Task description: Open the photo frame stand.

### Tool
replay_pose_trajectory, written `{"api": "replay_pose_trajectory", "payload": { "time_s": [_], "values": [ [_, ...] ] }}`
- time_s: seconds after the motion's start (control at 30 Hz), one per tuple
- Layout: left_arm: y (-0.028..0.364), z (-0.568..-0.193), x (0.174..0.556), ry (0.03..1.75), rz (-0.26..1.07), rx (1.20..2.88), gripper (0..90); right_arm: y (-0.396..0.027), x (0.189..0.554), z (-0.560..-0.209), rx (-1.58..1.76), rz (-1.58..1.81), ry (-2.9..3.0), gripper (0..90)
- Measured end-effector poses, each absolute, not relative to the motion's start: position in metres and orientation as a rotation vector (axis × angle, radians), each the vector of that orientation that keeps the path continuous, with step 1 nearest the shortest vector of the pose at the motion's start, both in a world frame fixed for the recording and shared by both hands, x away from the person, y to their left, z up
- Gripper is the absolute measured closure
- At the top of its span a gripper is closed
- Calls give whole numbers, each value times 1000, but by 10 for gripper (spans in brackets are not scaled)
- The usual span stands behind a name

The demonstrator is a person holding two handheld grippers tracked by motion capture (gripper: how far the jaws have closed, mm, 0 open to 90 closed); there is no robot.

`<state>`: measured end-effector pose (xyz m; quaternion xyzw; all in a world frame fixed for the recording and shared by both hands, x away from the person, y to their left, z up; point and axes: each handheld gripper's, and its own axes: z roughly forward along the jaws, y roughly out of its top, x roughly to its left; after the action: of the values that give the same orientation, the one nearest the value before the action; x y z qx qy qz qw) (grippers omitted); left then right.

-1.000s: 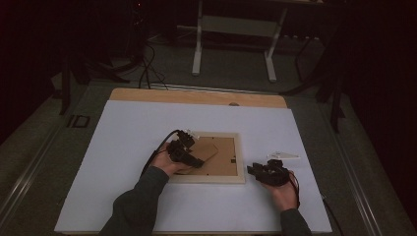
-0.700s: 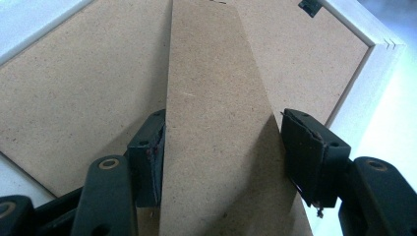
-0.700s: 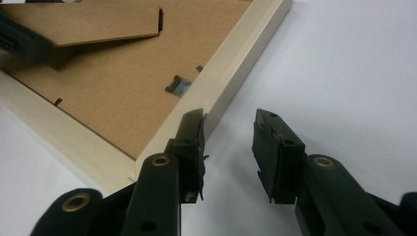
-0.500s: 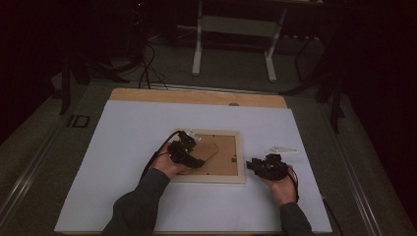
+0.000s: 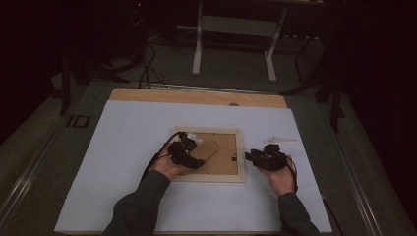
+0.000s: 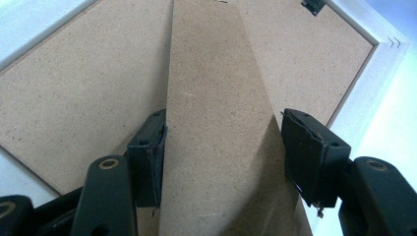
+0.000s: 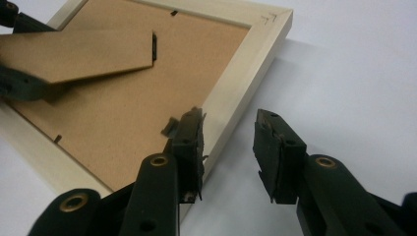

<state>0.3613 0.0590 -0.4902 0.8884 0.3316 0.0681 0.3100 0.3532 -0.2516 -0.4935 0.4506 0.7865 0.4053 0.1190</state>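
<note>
A light wooden picture frame [image 5: 216, 177] lies face down on the white table cover, its brown backboard [image 5: 227, 153] facing up. My left gripper [image 5: 196, 158] is shut on the fibreboard stand [image 6: 216, 98], a pad on each long edge, and holds its free end raised off the backboard [image 6: 74, 98]. My right gripper [image 5: 250, 157] is at the frame's right side. Its jaws are open [image 7: 228, 147]: one hangs over the inner edge of the side rail [image 7: 246, 73], the other over bare table. A small grey tab [image 7: 169, 128] sticks up beside the left jaw.
A small clear plastic piece [image 5: 279, 140] lies on the white cover to the right of the frame. The table's wooden back edge [image 5: 196, 97] lies beyond the frame. A white desk base [image 5: 233, 24] stands on the floor behind the table.
My right gripper has moved a little away from me and left, up to the frame's right rail. The left gripper and the stand have stayed put.
</note>
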Motion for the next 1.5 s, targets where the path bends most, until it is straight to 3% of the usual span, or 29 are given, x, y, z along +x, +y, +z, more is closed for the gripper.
{"api": "replay_pose_trajectory", "payload": {
  "time_s": [1.5],
  "values": [
    [53,-482,337,799,435,2315,400,-236,392,-478,1356,1159,2314,617]
  ]
}}
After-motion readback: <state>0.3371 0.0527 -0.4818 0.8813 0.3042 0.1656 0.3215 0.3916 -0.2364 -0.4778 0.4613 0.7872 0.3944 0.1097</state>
